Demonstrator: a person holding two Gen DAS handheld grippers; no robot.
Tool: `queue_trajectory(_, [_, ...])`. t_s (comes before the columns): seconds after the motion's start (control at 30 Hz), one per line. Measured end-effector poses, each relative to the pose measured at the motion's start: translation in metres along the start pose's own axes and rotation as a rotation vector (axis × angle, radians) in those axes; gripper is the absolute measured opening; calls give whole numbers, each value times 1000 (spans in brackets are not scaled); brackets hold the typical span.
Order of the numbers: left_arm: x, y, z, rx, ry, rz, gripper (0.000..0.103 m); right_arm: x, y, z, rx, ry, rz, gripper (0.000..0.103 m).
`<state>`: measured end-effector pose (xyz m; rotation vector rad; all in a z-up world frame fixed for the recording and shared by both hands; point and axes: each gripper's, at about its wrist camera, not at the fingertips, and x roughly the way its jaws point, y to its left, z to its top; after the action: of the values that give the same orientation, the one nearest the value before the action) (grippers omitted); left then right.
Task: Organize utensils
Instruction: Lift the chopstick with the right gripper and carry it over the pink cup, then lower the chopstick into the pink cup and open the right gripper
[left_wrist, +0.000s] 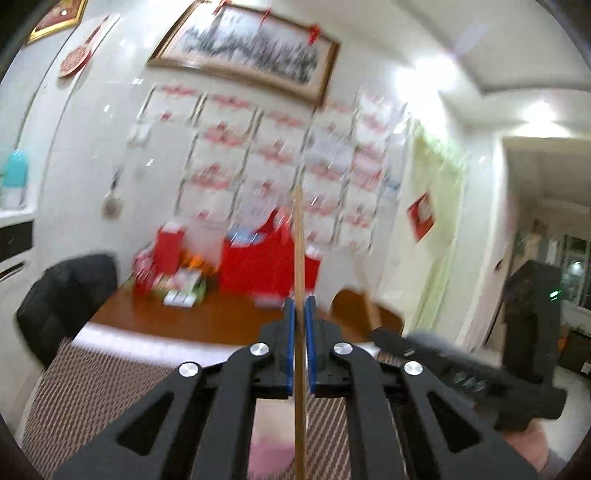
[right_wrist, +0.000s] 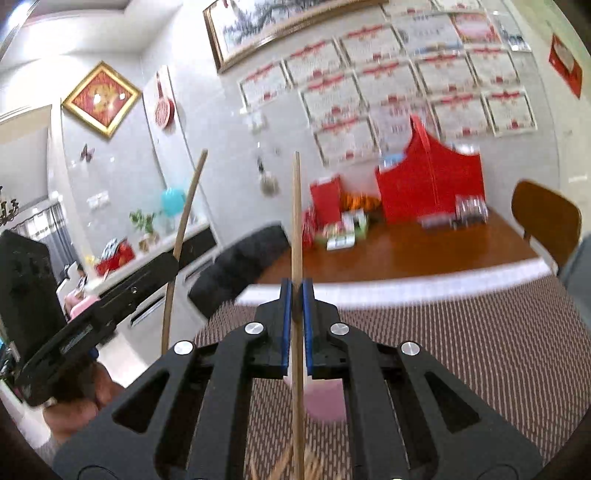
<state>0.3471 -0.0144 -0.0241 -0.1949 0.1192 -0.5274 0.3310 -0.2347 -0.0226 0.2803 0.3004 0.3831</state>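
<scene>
While both grippers are clamping one chopstick each, left gripper (left_wrist: 300, 317) and right gripper (right_wrist: 296, 295) are holding them upright above the surface (right_wrist: 480, 332); keeping fingers tight and sticks parallel looks wise.

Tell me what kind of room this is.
Probably a home dining room: a wooden table with a chair, a framed painting, and rows of certificates on the wall.

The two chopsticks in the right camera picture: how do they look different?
The middle chopstick stands straight up, pinched by the right gripper. The left chopstick leans and looks bent in this picture, held by the left gripper at the side. Both are thin, plain wood.
</scene>
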Motion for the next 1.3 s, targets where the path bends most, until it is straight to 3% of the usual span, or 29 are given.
queue_trajectory(0.17, [47, 10, 1, -57, -67, -58, 6, 41, -11, 13, 25, -46, -12, 6])
queue_trajectory(0.3, [77, 25, -9, -89, -75, -59, 6, 68, -19, 13, 40, -49, -23, 6])
queue_trajectory(0.6, [109, 50, -62, -77, -33, 7, 6, 96, -38, -11, 41, -6, -39, 6])
queue_trajectory(0.87, [121, 51, -88, -56, 25, 27, 6, 99, -44, -26, 34, 53, -47, 7])
queue_trajectory(0.9, [120, 51, -90, -54, 39, 24, 7, 98, -45, -27, 37, 67, -48, 7])
queue_trajectory(0.93, [118, 51, -92, -47, 57, 25, 15, 96, -45, -28, 36, 75, -52, 9])
queue_trajectory(0.97, [115, 50, -93, -40, 61, 30, 25, 93, -46, -28, 36, 78, -57, 28])
queue_trajectory(1.0, [108, 50, -93, -33, 59, 41, 47, 89, -46, -28, 41, 73, -59, 50])
queue_trajectory(1.03, [103, 49, -92, -30, 54, 53, 63, 83, -47, -28, 54, 50, -61, 94])
queue_trajectory(1.3, [49, 41, -61, 27, 39, 168, 85, 49, -50, -14, 108, 29, -94, 98])
